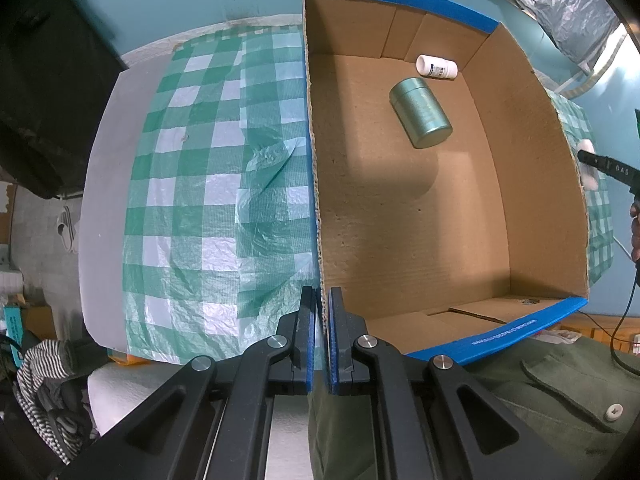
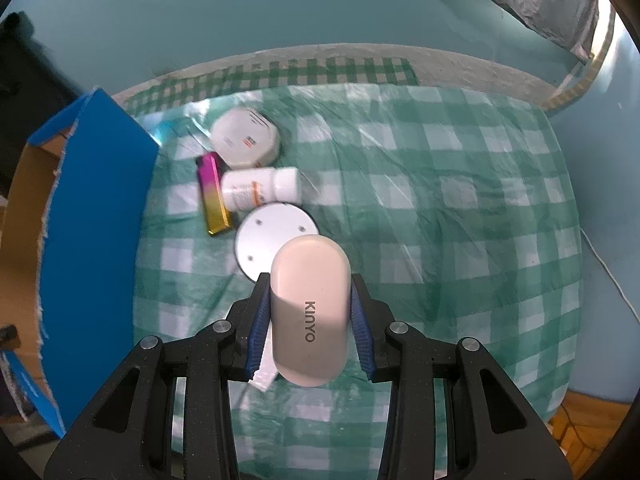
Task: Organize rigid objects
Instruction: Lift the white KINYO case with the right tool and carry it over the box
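We see our right gripper [image 2: 308, 312] clamped on the cream oval plastic case [image 2: 309, 312] above the checked bench [image 2: 440, 208]; our left gripper [image 1: 322, 320] pinches the brown cardboard box [image 1: 520, 160] wall at six o'clock.

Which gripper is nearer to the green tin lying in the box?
Left. The left gripper is clamped on the cardboard box wall, with the green tin across the floor inside. The right gripper holds a white KINYO case outside the box.

Home room: checked tablecloth [image 2: 400, 200], teal wall [image 2: 200, 12], striped clothing [image 1: 44, 376].
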